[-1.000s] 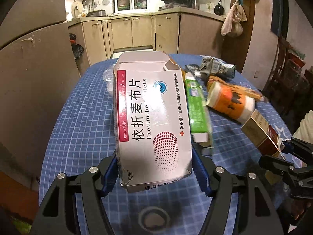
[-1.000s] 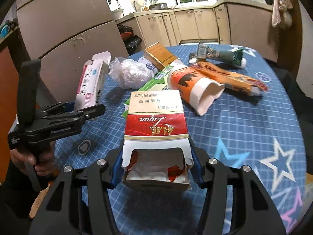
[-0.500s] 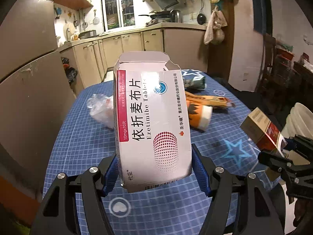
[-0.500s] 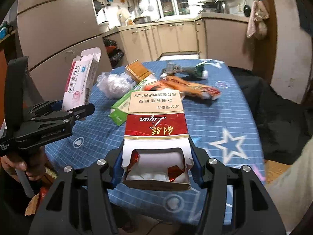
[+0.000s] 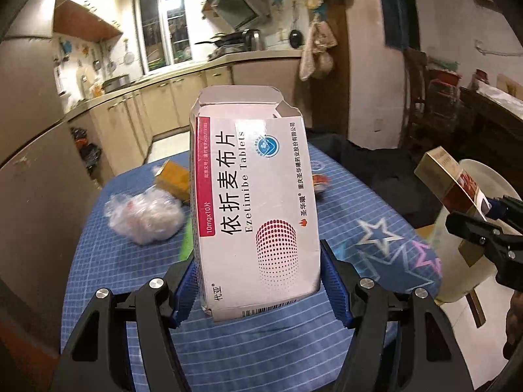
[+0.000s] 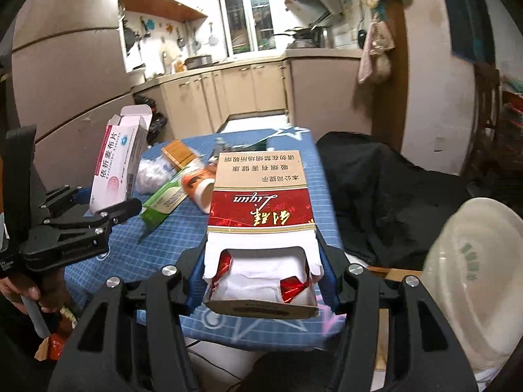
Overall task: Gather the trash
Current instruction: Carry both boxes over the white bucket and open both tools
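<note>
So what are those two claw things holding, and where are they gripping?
Left gripper clamps the Ezetimibe tablet box by its lower sides; right gripper clamps the red cigarette pack by its open end's sides.

Dim warm indoor light, bright window (image 5: 161,29); fisheye-warped edges, slight blur

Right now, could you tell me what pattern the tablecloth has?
The tablecloth is blue with a fine white grid and scattered star outlines, clearest in the left wrist view.

a home kitchen: beige cabinets (image 6: 248,91), hanging pans (image 6: 212,37), a kettle (image 5: 251,40) on the counter.
</note>
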`<state>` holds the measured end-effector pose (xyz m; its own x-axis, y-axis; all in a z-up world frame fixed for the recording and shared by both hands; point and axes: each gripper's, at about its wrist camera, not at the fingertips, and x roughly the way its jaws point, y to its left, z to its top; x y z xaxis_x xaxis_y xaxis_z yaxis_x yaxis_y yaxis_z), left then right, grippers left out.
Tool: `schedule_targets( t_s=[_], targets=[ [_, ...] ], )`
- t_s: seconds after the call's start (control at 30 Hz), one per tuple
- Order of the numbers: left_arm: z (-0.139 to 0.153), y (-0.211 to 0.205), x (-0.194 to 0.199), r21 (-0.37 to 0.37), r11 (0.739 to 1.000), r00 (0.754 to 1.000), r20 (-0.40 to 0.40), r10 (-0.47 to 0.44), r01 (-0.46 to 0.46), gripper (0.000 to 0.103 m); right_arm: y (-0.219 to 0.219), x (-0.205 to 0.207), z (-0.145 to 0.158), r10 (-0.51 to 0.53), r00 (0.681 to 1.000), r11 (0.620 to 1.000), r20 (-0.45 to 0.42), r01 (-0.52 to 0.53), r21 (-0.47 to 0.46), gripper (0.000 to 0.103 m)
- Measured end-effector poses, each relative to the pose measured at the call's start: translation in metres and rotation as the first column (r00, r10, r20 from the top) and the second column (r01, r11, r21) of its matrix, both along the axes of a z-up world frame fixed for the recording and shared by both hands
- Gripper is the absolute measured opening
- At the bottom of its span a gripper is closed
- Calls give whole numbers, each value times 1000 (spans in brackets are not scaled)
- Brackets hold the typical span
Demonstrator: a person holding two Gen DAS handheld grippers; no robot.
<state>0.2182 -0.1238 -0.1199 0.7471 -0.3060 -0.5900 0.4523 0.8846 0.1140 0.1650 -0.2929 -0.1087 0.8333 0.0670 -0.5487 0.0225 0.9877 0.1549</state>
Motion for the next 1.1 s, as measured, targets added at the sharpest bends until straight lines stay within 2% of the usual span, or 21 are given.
schedule_targets(
  t_s=[0.23, 0.5, 0.7, 0.93, 1.1],
  targets=[
    [2, -51, -10, 6, 993, 993, -3, -115, 115, 68, -30, -24, 7, -81, 996, 997, 32, 81, -12, 53],
    [1, -124, -27, 31, 965, 966, -6, -259, 259, 68, -75, -53, 10, -191, 980, 981, 48, 193, -30, 53],
    [-1, -176, -41, 43, 931, 932, -21, -363, 364, 68, -110, -76, 13, -283, 957, 957, 61, 286, -50, 53],
    [-3, -231, -55, 67, 883, 886, -33, -462, 464, 68, -155, -104, 15, -400, 914, 910, 64, 404, -96, 53],
    [-4, -275, -59, 59, 838, 840, -52, -540, 542, 68, -185, -117, 10, -461, 886, 875, 42, 462, -144, 53]
  ],
)
